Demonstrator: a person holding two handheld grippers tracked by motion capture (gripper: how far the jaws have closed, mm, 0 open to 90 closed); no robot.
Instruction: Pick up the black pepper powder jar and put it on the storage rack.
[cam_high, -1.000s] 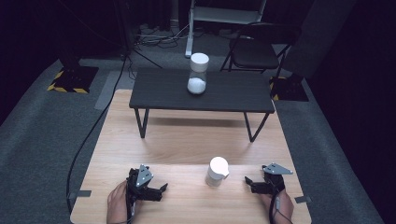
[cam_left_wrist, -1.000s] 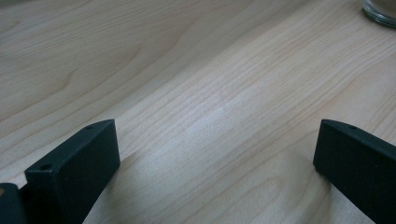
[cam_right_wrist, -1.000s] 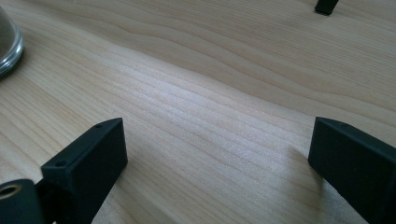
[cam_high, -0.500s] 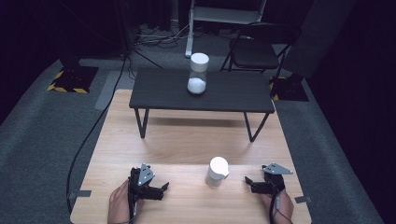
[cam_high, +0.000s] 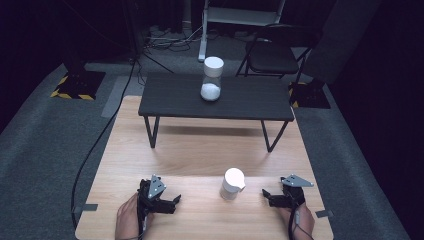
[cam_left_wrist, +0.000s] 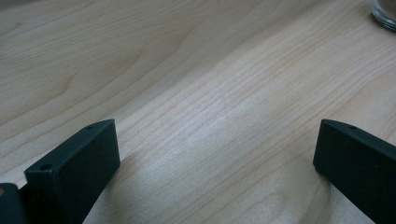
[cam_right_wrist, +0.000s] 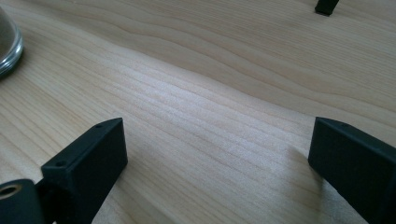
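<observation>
A small glass jar with a white lid stands on the light wooden table between my two grippers. Its glass base shows at the top right corner of the left gripper view and at the left edge of the right gripper view. My left gripper rests low on the wood to the jar's left, jaws wide apart over bare wood. My right gripper lies to the jar's right, pointing toward it, also open with nothing between its jaws.
A low black side table stands across the far part of the wooden table, carrying a tall glass jar with a white lid and white contents. One of its legs shows in the right gripper view. A folding chair stands behind.
</observation>
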